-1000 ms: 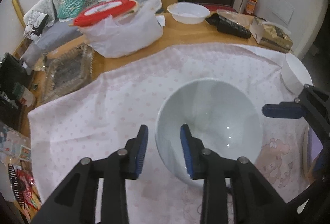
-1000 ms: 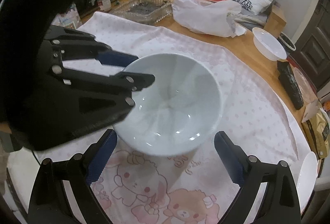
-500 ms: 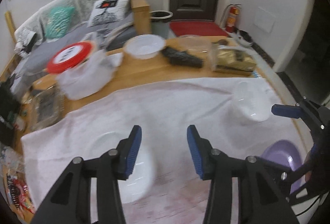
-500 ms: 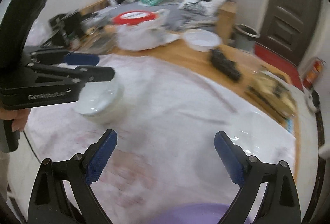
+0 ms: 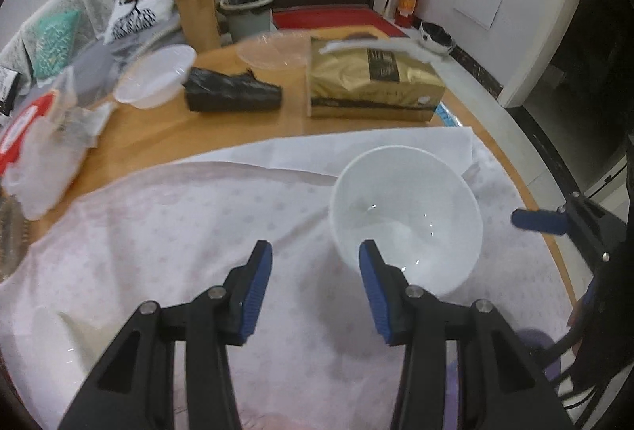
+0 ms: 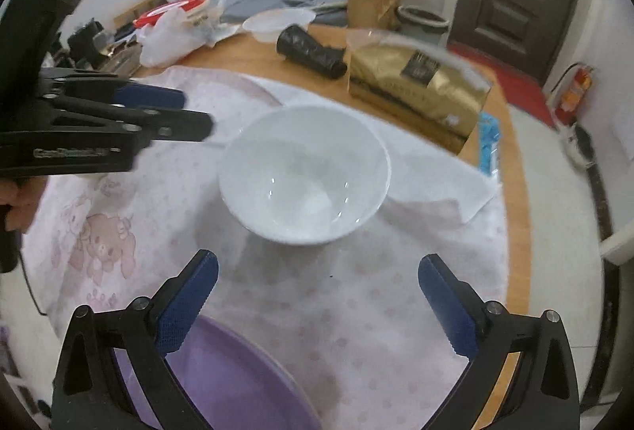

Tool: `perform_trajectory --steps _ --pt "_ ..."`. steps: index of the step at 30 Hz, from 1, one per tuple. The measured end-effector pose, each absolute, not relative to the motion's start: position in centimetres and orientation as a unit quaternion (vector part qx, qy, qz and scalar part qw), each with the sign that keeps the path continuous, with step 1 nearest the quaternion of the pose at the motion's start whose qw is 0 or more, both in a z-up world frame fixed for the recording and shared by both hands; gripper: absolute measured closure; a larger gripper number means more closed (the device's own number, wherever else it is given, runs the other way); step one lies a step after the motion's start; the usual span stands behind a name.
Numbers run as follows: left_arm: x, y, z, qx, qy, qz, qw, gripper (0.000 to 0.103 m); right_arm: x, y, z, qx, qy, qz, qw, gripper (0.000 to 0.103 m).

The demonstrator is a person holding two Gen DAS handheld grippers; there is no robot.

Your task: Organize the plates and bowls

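While hovering over the pink-dotted cloth (image 5: pixel 166 232) on the round counter (image 5: pixel 166 137), keeping the left gripper (image 5: pixel 315 289) with fingers apart and empty, just left of the near rim of the white bowl (image 5: pixel 408 216), apparently not touching it. Standing upright on the cloth toward the counter's right side, that bowl. Opening wide, the right gripper (image 6: pixel 317 305), nothing between its fingers, bowl (image 6: pixel 305 172) just beyond them. Lying at the near edge under the right gripper, a purple plate (image 6: pixel 222 382). Sitting farther off on bare wood: a gold packet (image 5: pixel 372 81), a black bag roll (image 5: pixel 230 93), a clear plastic bowl (image 5: pixel 154 79).
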State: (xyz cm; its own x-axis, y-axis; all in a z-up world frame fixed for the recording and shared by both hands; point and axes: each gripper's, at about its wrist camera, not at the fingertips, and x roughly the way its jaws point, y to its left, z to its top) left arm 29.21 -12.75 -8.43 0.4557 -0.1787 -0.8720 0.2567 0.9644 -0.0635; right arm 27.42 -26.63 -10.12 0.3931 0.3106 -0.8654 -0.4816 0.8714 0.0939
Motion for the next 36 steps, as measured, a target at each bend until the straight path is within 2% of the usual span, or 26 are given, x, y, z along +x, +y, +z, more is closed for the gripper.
perform_trajectory --steps 7,14,18,20,23,36 --pt "31.9 -14.5 -11.4 0.037 0.52 -0.128 0.844 0.061 30.1 -27.2 -13.4 -0.067 0.498 0.275 0.82 0.004" --pt "33.2 -15.7 -12.5 0.035 0.522 -0.137 0.841 0.082 31.3 -26.0 -14.5 -0.074 0.481 0.324 0.811 0.005" --pt "33.2 -16.0 -12.7 0.05 0.515 -0.132 0.845 0.086 31.3 -25.7 -14.4 -0.074 0.473 0.335 0.812 0.007" --pt "33.2 -16.0 -12.8 0.057 0.514 -0.128 0.846 0.09 31.5 -25.5 -14.5 -0.076 0.473 0.339 0.81 0.012" --pt "33.3 -15.8 -12.9 0.054 0.515 -0.131 0.846 0.091 31.5 -25.0 -14.7 -0.08 0.472 0.343 0.808 0.017" --pt "32.2 -15.9 -12.0 0.058 0.505 -0.155 0.847 0.092 30.9 -24.9 -14.3 -0.102 0.468 0.325 0.815 0.017"
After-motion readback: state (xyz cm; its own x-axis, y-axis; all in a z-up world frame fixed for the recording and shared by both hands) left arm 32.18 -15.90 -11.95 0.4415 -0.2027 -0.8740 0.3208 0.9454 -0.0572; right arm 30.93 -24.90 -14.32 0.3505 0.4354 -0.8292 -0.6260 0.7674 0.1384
